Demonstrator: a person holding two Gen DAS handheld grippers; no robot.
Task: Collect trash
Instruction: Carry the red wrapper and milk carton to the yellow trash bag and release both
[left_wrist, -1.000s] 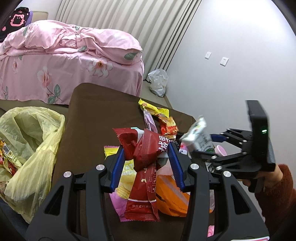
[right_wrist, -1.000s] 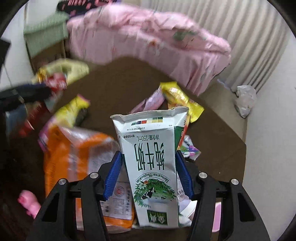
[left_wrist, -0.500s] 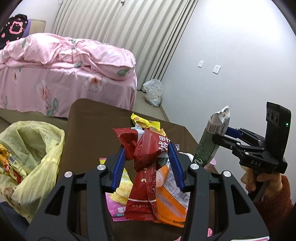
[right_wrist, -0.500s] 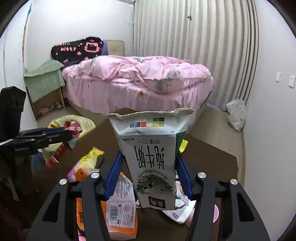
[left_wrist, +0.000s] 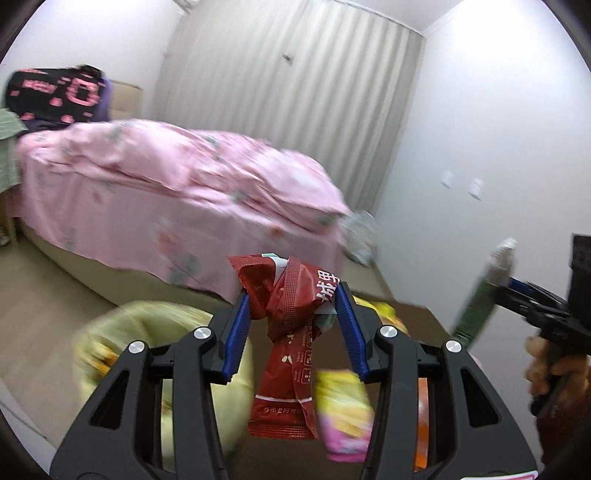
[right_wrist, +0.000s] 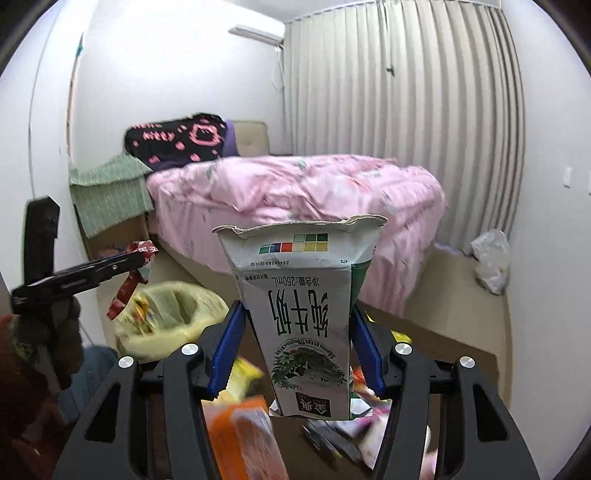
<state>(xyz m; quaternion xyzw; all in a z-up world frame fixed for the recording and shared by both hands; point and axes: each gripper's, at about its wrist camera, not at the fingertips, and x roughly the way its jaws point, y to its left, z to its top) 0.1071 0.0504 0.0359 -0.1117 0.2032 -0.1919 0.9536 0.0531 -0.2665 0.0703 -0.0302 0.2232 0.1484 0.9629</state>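
Note:
My left gripper (left_wrist: 291, 306) is shut on a crumpled red snack wrapper (left_wrist: 288, 332) that hangs down between its blue pads, lifted over the edge of the brown table (left_wrist: 413, 314). My right gripper (right_wrist: 297, 332) is shut on a white and green milk carton (right_wrist: 299, 314), held upside down with its torn end up. The yellow trash bag (right_wrist: 170, 314) stands open on the floor at the left, below the left gripper (right_wrist: 136, 260) in the right wrist view. The yellow trash bag (left_wrist: 122, 350) is blurred low left in the left wrist view. The right gripper (left_wrist: 491, 284) with its carton shows at that view's right edge.
Several loose wrappers, orange (right_wrist: 243, 435), yellow and pink (left_wrist: 343, 413), lie on the brown table under both grippers. A bed with a pink quilt (right_wrist: 295, 192) stands behind. A white plastic bag (right_wrist: 491, 258) sits on the floor by the curtain. A person's gloved hand (right_wrist: 40, 332) holds the left gripper.
Both grippers rose from the table with their loads. The left one swung left toward the yellow bag, and the table litter dropped low in both views.

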